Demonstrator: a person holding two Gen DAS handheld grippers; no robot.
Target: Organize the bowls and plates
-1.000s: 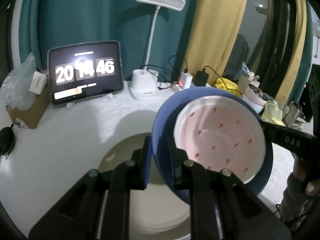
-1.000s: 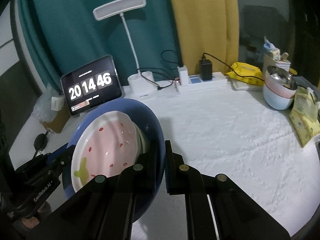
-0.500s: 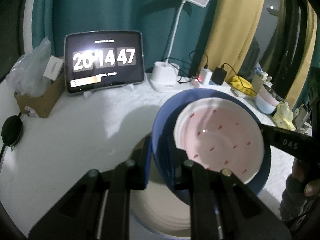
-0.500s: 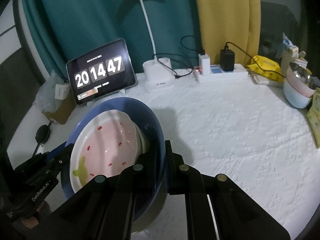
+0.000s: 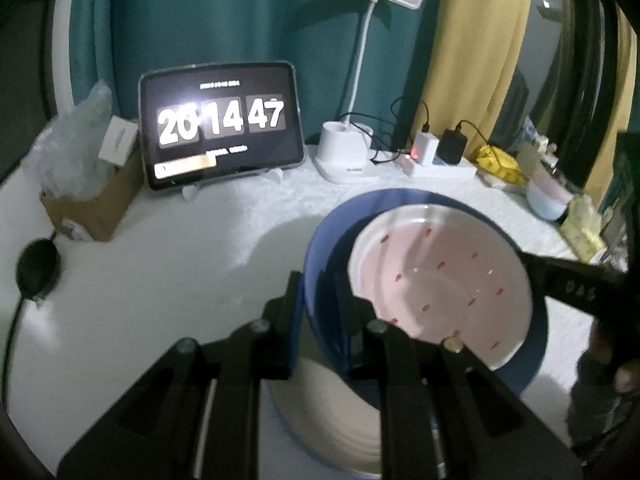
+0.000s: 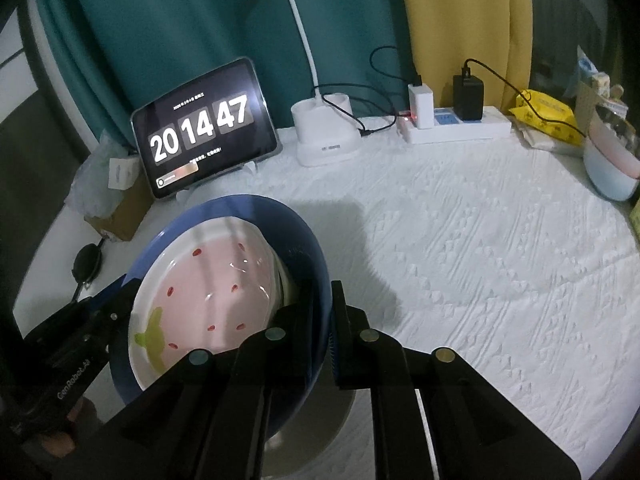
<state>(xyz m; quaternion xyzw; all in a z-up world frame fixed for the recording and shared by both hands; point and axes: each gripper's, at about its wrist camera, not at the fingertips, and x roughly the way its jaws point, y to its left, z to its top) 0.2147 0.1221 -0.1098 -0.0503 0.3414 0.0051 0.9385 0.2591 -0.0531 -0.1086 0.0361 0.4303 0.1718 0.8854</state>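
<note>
A blue bowl (image 5: 324, 248) (image 6: 304, 248) hangs tilted over the white tablecloth, with a pink strawberry-print bowl (image 5: 440, 280) (image 6: 208, 280) nested inside it. My left gripper (image 5: 320, 320) is shut on the blue bowl's left rim, one finger inside and one outside. On the opposite rim my right gripper (image 6: 324, 320) is shut the same way. Each view shows the other gripper across the bowl: the right gripper (image 5: 580, 288), the left gripper (image 6: 80, 340). Directly beneath the bowls a cream plate (image 5: 328, 420) (image 6: 312, 432) lies on the table, mostly hidden by fingers and bowl.
A tablet clock (image 5: 220, 124), lamp base (image 5: 348, 152) and power strip (image 6: 452, 128) line the back edge. A cardboard box (image 5: 92, 204) stands at the left. Stacked bowls (image 6: 608, 168) and yellow packets (image 6: 544, 116) sit at the right. A white tablecloth (image 6: 500, 260) covers the table.
Both grippers have carried the nested bowls down and forward over the cream plate, and the back of the table looks nearer. Both grips are unchanged.
</note>
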